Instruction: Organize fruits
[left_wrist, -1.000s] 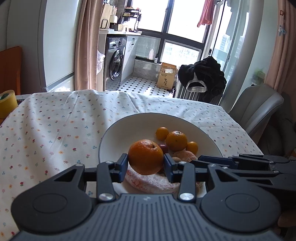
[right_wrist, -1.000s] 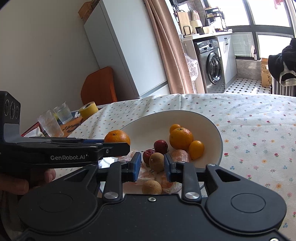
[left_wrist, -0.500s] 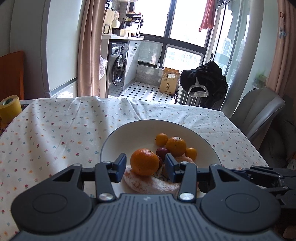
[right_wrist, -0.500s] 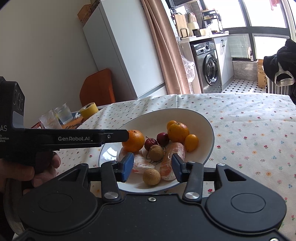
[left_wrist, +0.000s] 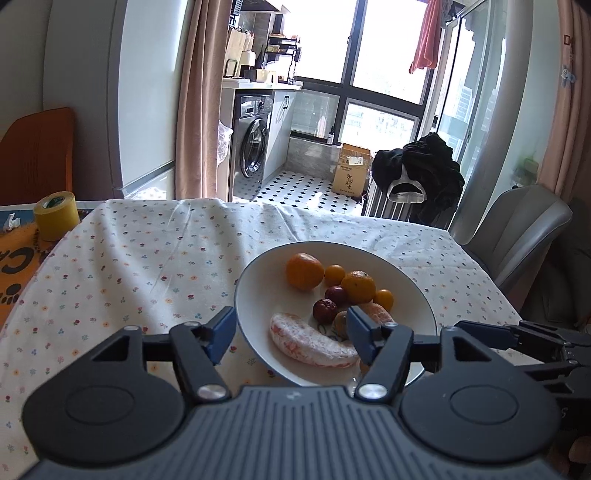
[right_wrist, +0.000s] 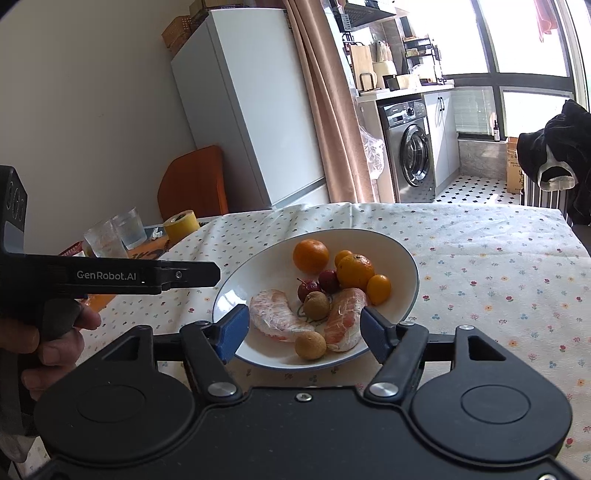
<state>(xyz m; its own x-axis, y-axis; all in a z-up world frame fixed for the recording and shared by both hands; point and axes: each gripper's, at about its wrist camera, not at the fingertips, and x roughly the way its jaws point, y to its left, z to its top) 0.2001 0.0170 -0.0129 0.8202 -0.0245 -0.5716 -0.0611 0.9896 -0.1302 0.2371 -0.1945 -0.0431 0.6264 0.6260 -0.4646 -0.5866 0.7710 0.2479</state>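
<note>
Partly hidden: pomelo segment (left_wrist: 373, 314) behind left gripper (left_wrist: 290, 334) | jaws apart

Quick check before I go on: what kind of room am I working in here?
Most likely a home dining area open to a kitchen or laundry nook. A floral tablecloth covers the table holding the fruit plate, a fridge stands by the wall, and a washing machine sits under a counter near the windows.

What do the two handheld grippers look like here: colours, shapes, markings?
Both are matte black with rounded twin lobes, silver pivot screws and blue finger pads. The left gripper carries white "GenRobot.AI" lettering along its side. The right gripper looks the same. No cables or sleeves show.
</note>
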